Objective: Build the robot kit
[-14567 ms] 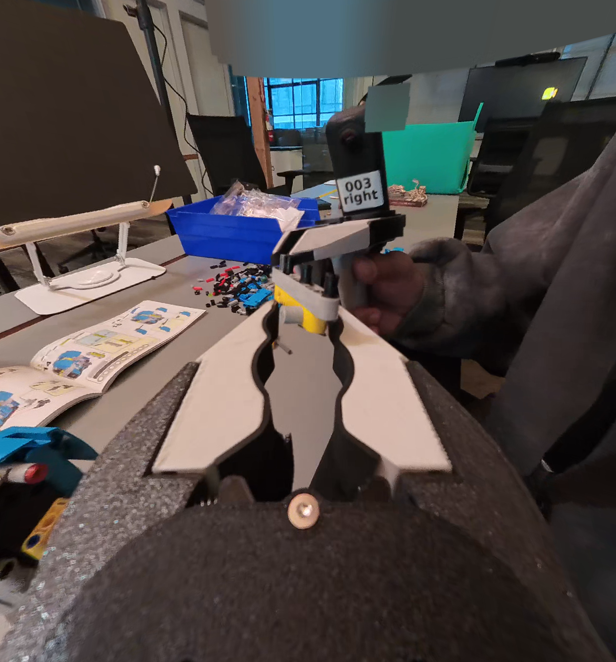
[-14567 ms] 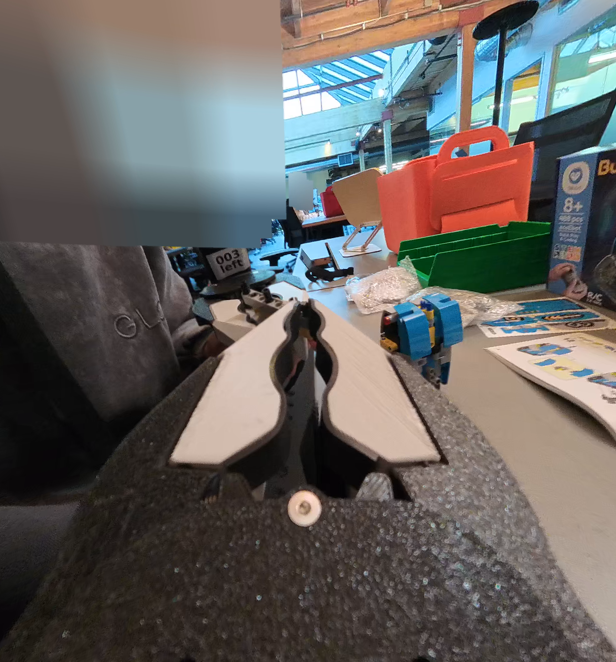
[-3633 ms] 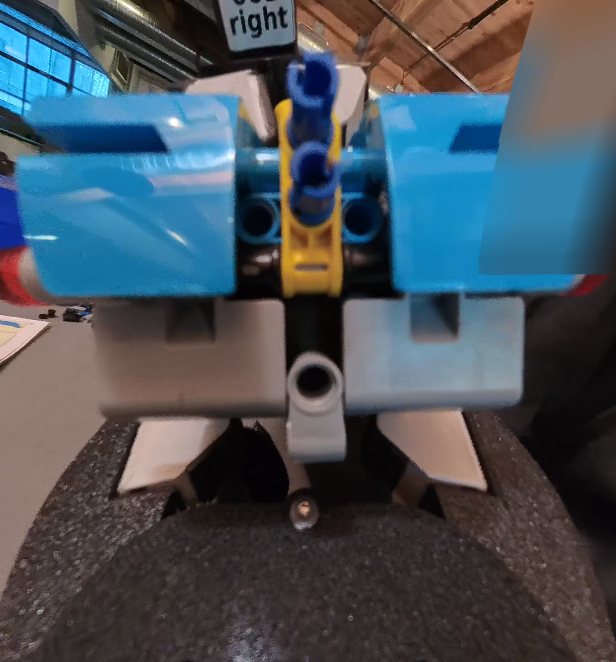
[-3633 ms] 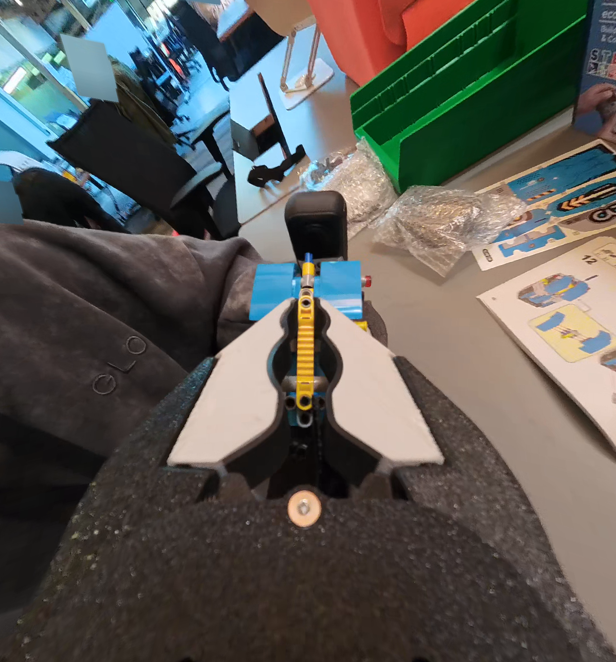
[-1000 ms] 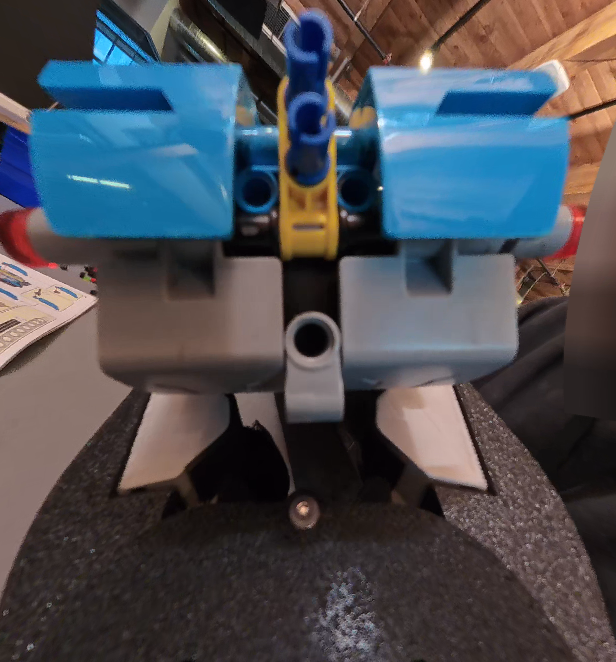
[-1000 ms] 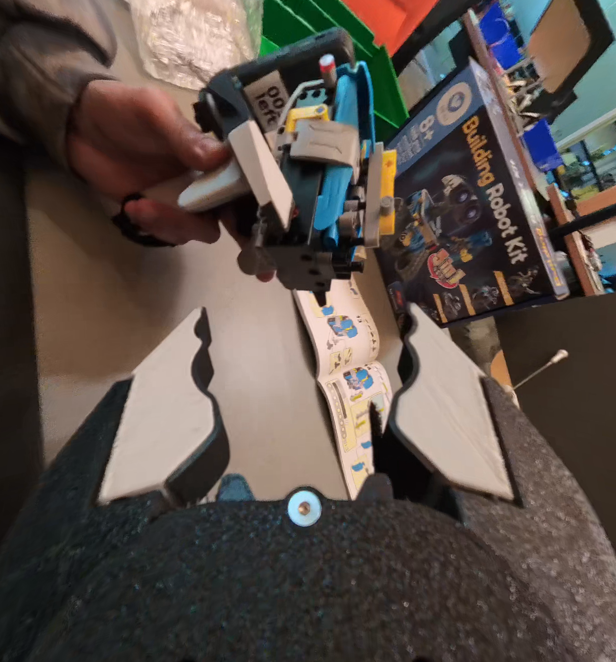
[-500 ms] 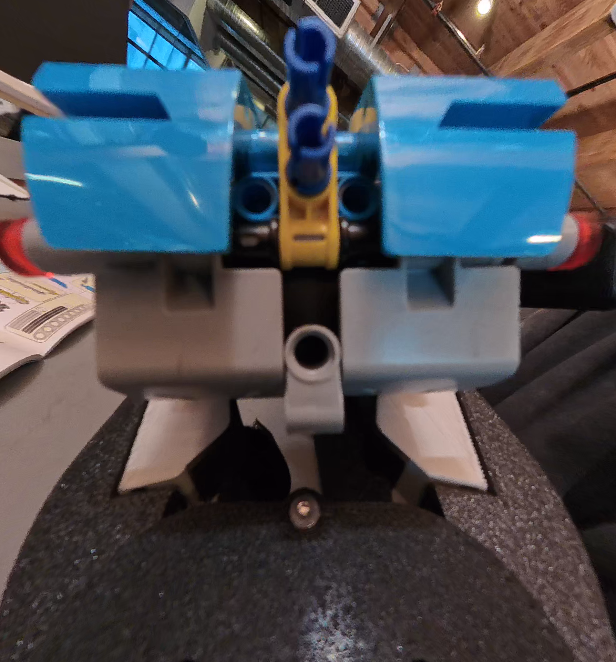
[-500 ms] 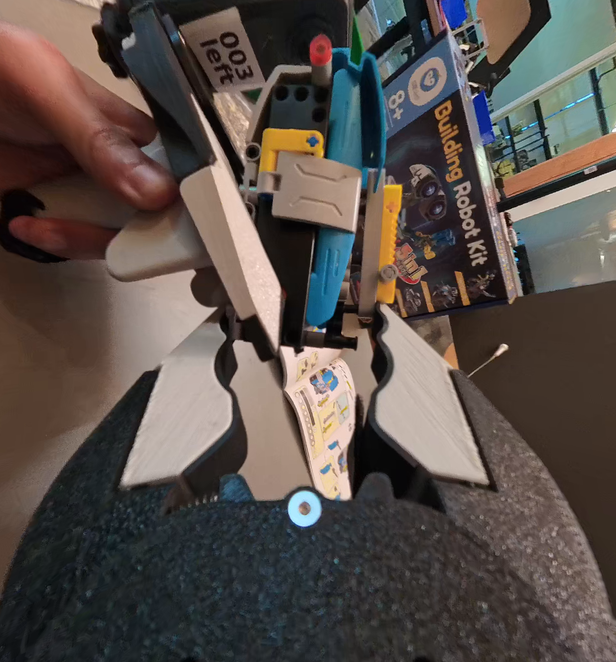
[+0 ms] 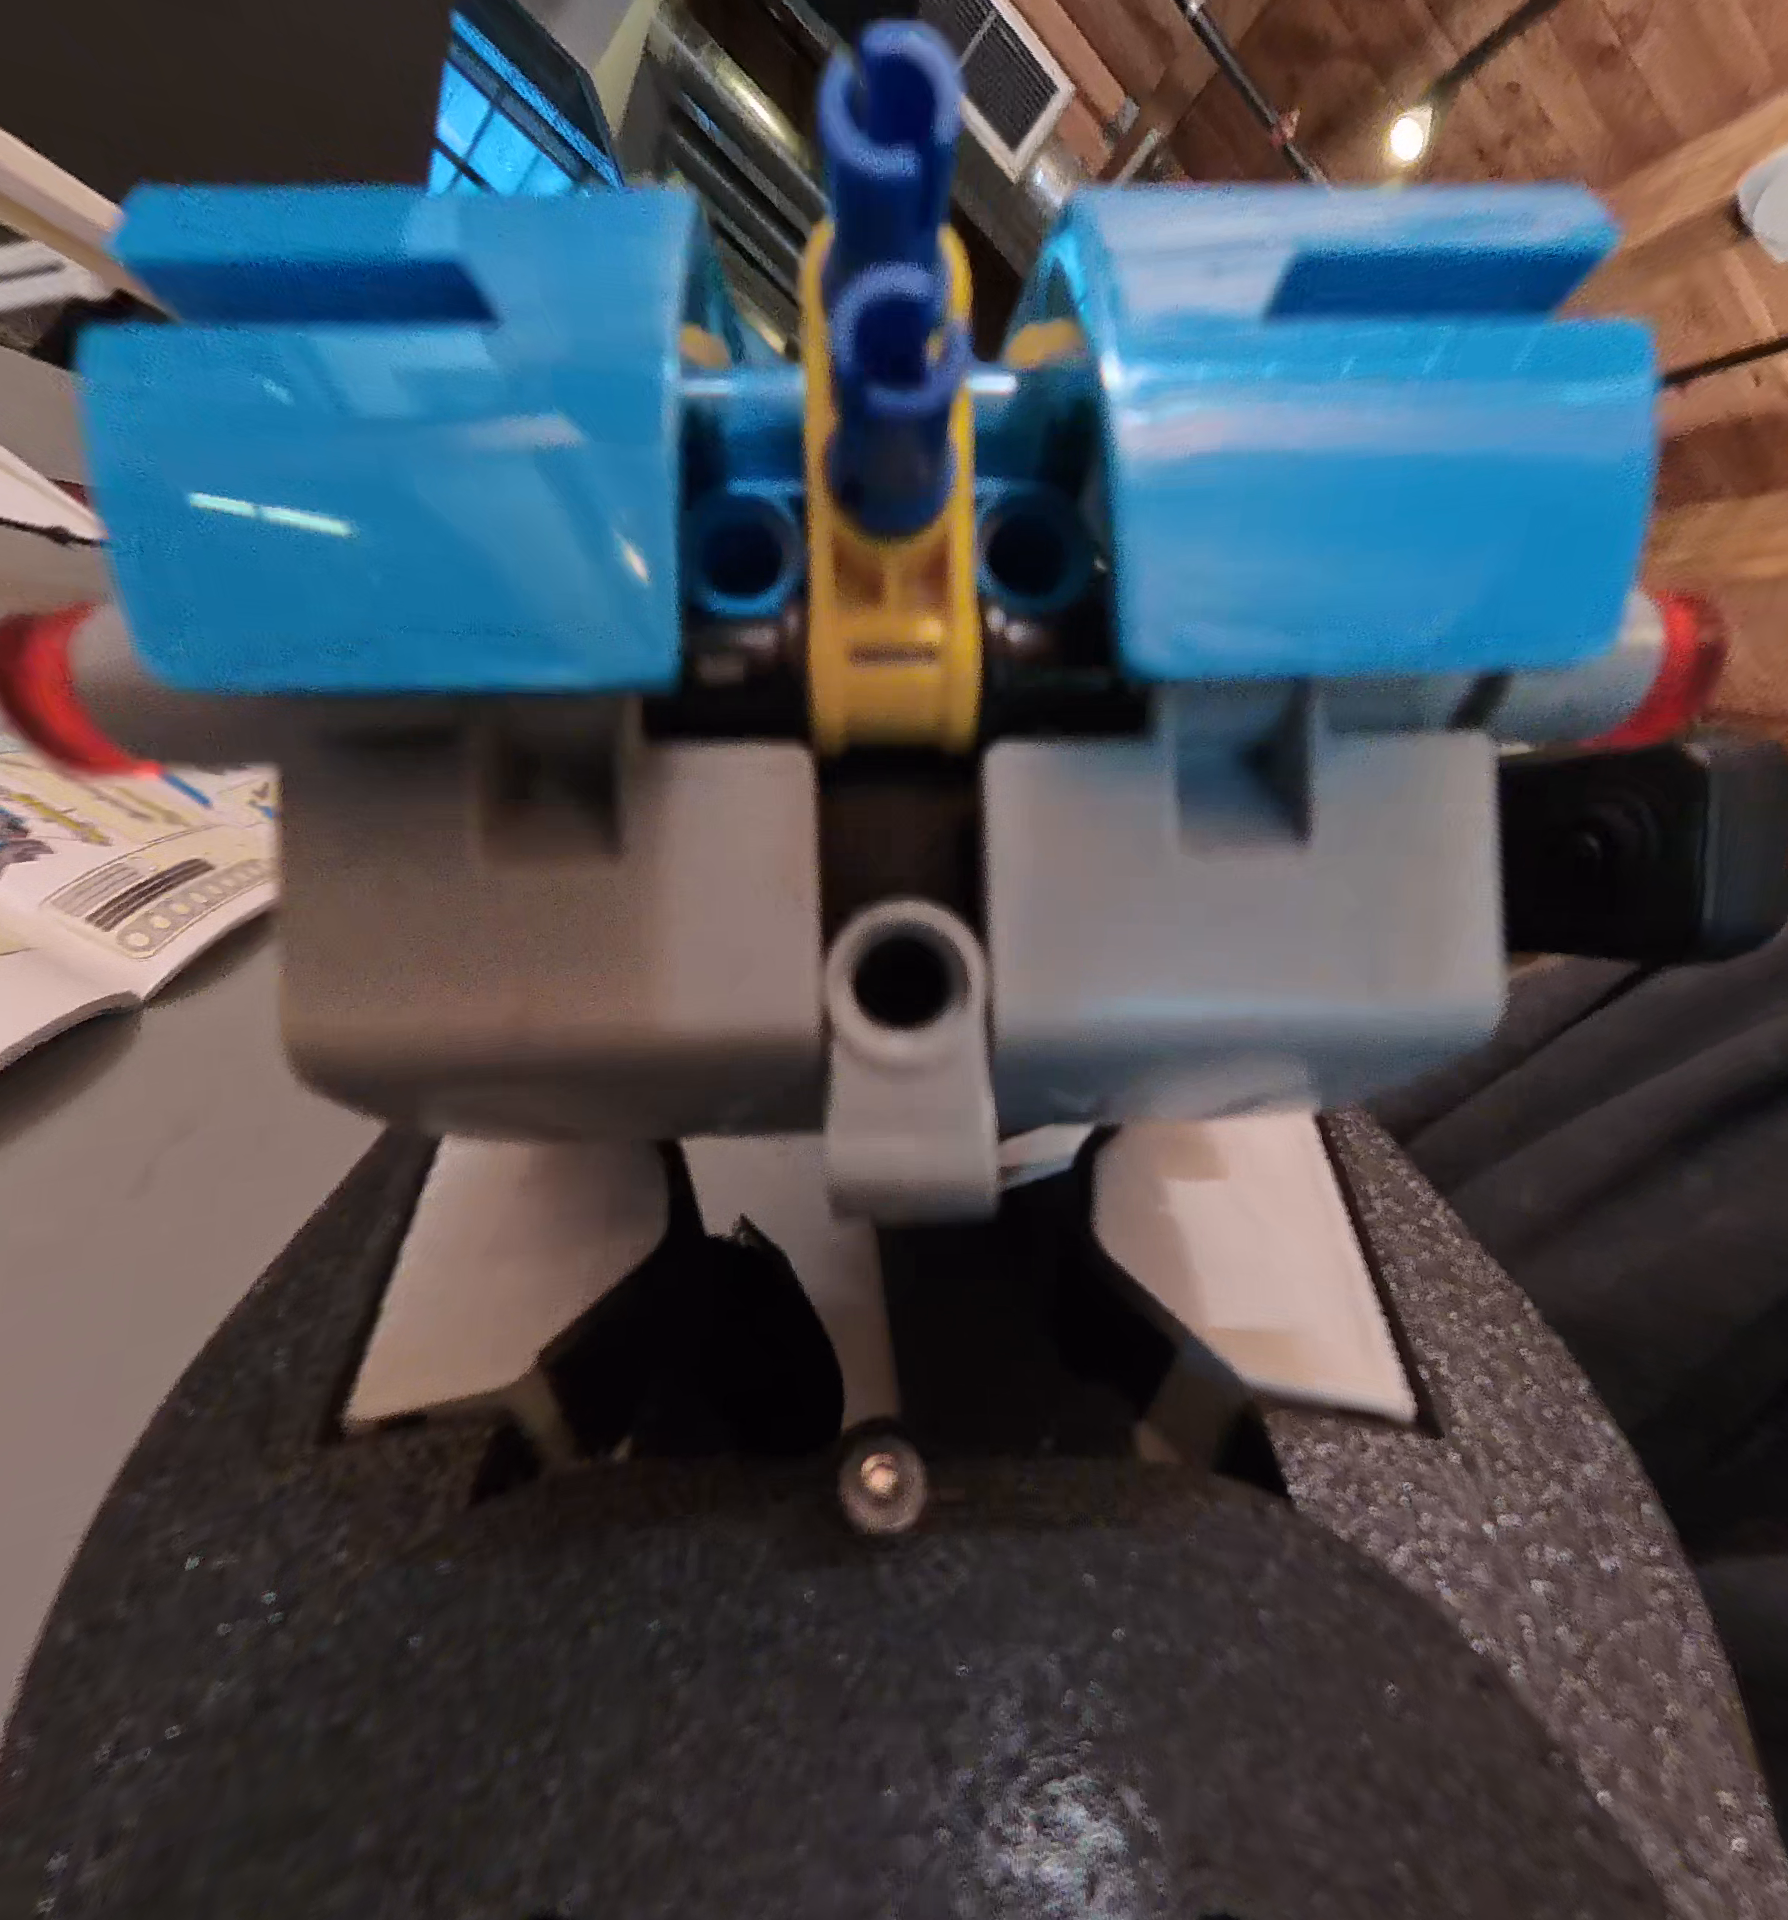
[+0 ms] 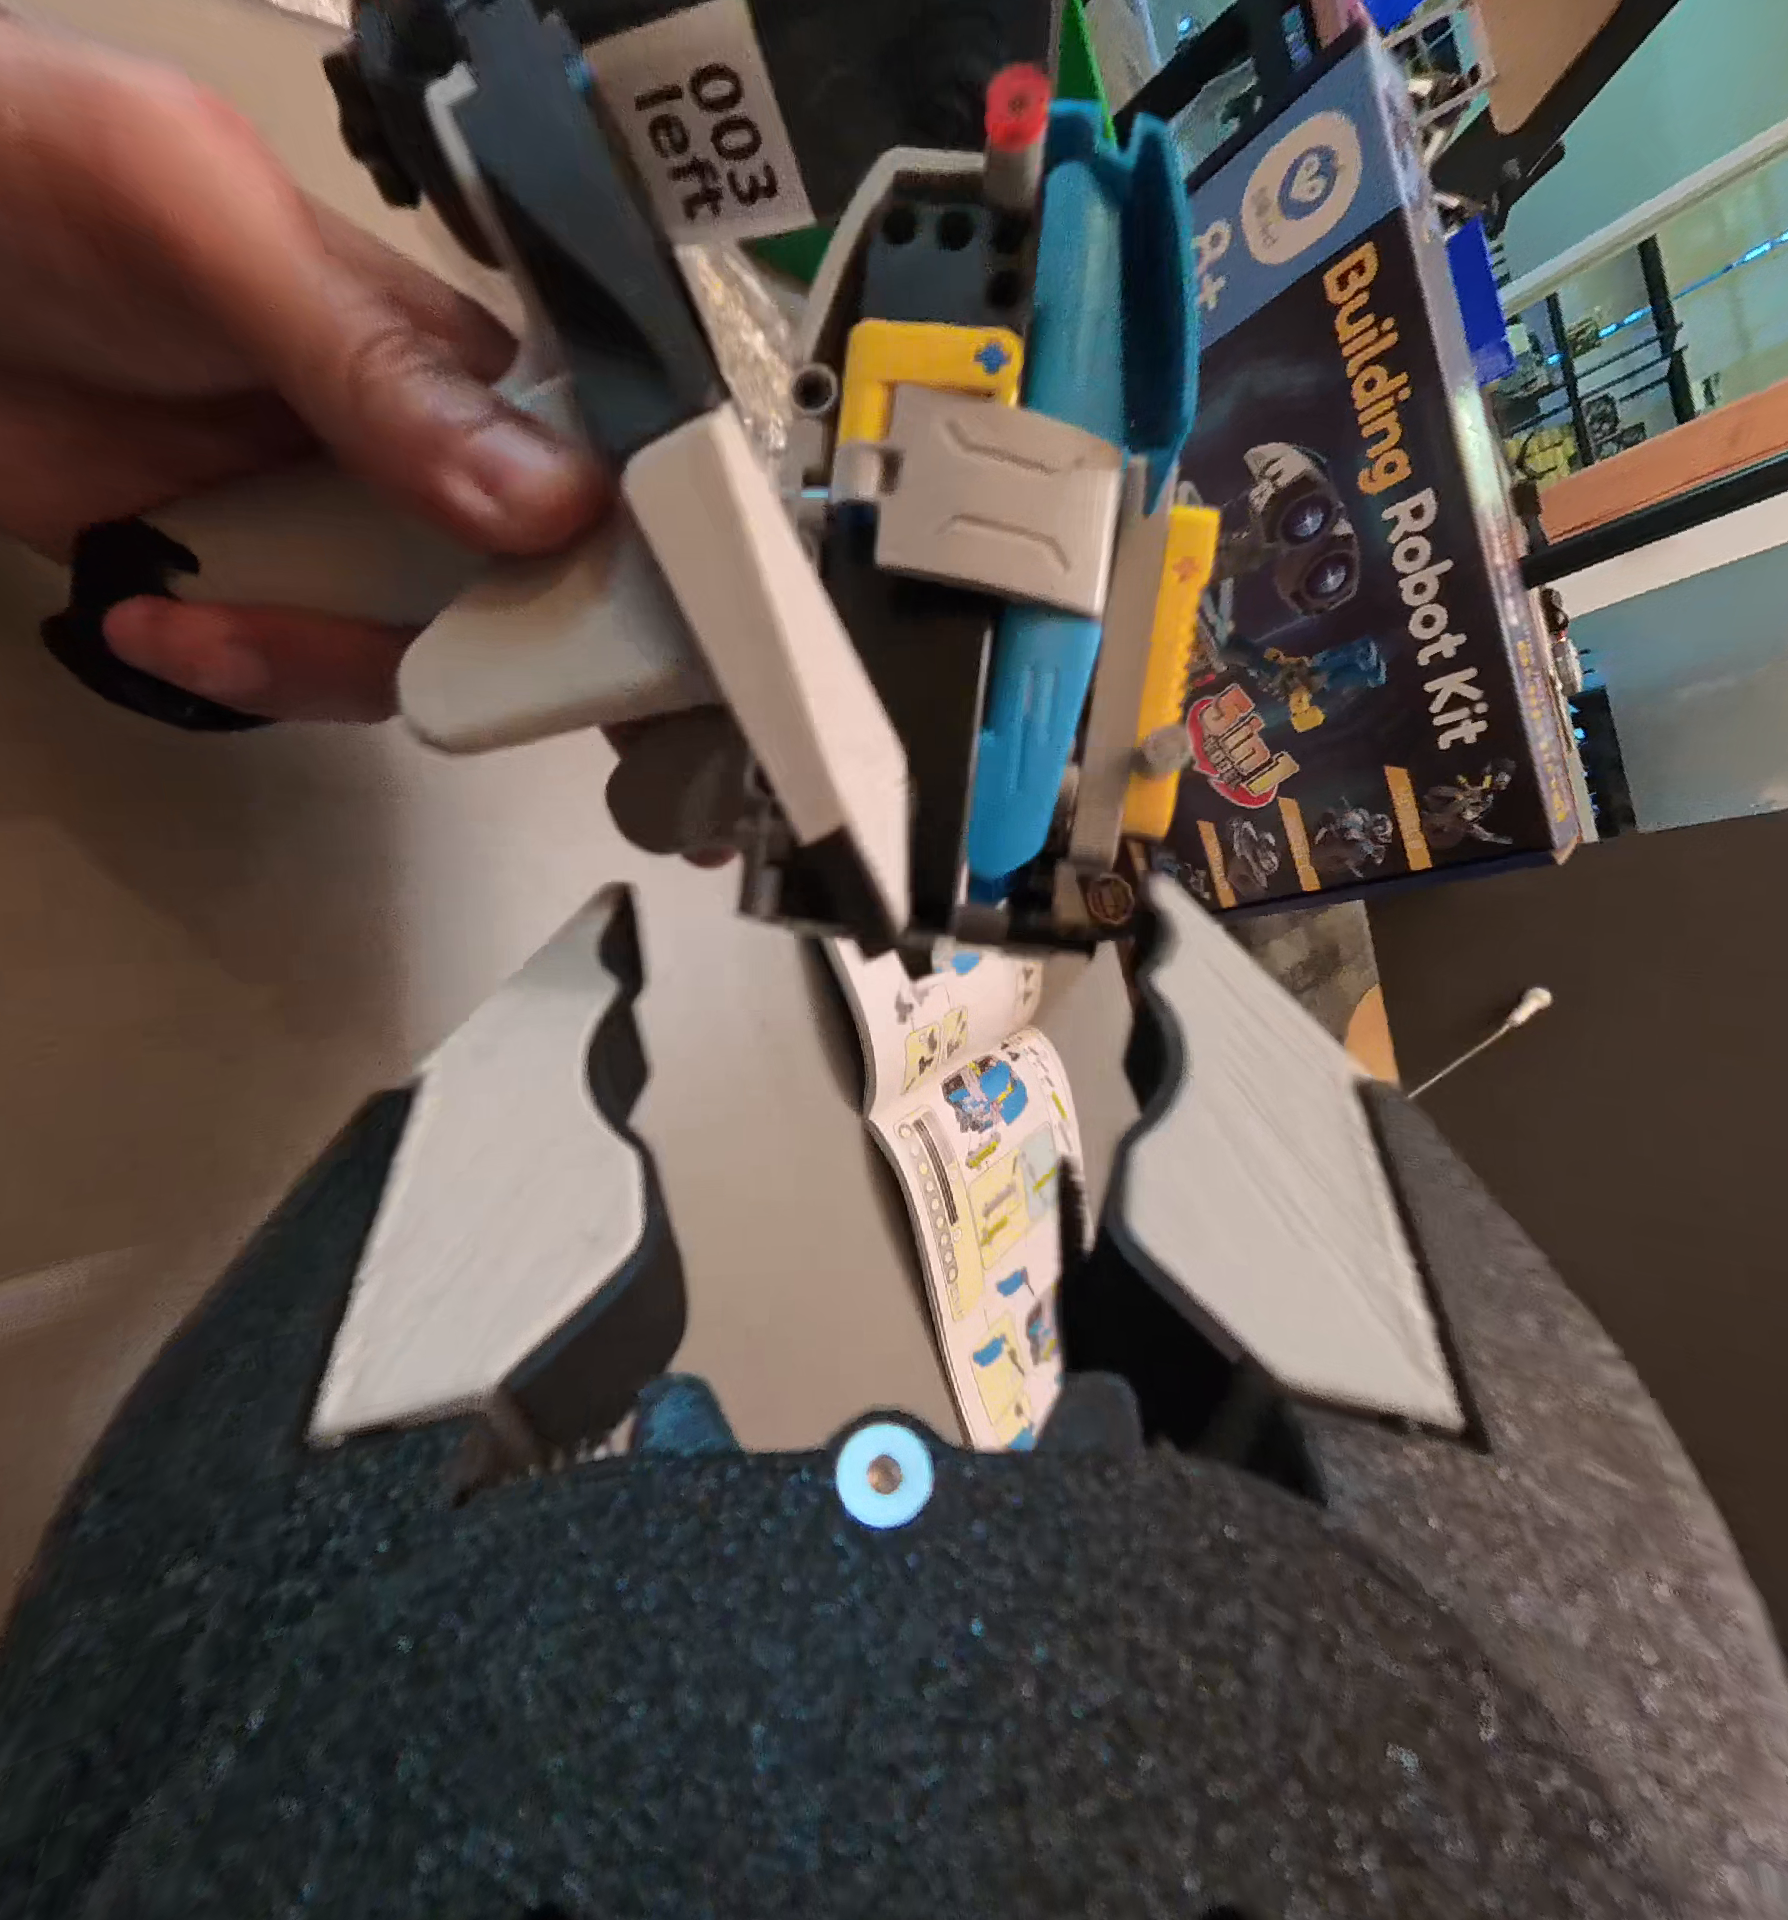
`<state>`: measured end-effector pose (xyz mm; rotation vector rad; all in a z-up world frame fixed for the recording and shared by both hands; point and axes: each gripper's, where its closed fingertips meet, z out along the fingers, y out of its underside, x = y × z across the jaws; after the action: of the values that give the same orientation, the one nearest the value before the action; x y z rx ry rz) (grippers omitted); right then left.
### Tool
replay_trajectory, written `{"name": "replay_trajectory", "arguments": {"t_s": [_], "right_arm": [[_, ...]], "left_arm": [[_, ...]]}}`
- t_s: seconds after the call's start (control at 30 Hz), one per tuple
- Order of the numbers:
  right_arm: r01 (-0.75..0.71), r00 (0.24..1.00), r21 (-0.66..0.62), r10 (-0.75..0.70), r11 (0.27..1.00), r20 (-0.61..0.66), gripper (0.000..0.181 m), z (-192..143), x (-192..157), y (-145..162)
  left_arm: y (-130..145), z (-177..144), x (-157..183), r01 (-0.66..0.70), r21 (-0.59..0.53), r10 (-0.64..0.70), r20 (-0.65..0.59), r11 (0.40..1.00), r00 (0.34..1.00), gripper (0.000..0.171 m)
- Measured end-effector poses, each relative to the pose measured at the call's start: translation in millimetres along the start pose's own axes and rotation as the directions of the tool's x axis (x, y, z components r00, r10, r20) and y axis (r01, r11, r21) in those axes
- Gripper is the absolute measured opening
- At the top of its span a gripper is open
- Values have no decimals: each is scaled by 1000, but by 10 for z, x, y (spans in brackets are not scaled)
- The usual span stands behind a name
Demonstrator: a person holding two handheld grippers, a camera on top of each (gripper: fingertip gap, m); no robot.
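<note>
— Since a second ago the right gripper point(image 10: 885, 925) has closed in on the model point(image 10: 983, 582); its jaws were spread wide and well short of it, and now the tips flank the model's lower end with a narrower gap.

— Clamped on it?

— No, the right one is released: the right fingertip looks to touch the model's bottom corner, the left fingertip stands apart. The left gripper point(image 10: 765, 665) is the one clenched on the model, and a hand point(image 10: 246, 416) holds its handle.

— And from the left wrist view?

— That model point(image 9: 890, 665) fills the frame, hiding the fingertips. I count two light-blue curved panels, two grey blocks, one yellow beam with two dark-blue pins, two red-tipped ends.

— Writing?

— A white sticker point(image 10: 708, 145) on the left gripper bears print, and a dark kit box point(image 10: 1389, 520) stands beyond the model, printed all over.

— Anything else on the table point(image 10: 194, 935)?

— One open booklet point(image 10: 983, 1174), below the right gripper's jaws; it also shows at the table's left edge in the left wrist view point(image 9: 69, 883).
</note>
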<state>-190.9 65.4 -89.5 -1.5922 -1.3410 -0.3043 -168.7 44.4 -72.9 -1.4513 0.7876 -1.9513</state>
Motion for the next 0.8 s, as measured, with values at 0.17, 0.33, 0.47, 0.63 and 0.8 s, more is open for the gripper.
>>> {"name": "replay_trajectory", "arguments": {"t_s": [0.17, 0.33, 0.47, 0.63, 0.8], "right_arm": [[-14, 997, 43, 10, 999, 81, 115, -83, -106, -104], [-46, 994, 40, 42, 998, 102, 114, 71, -69, -58], [-18, 1000, 88, 18, 996, 8, 97, 57, -16, -112], [-22, 998, 108, 28, 994, -55, 93, -14, 43, -50], [-106, 994, 79, 108, 991, -22, 90, -31, 87, 77]], "left_arm": [[36, -33, -126, -33, -53, 36, 62, 998, 997, 77], [181, 65, 6, -92, -126, 97, 31, 988, 995, 77], [235, 87, 36, -139, -181, 148, 39, 974, 988, 77], [136, 65, 124, -133, -133, 133, -10, 982, 991, 82], [104, 46, 74, -34, -91, 31, -43, 995, 999, 91]]}}
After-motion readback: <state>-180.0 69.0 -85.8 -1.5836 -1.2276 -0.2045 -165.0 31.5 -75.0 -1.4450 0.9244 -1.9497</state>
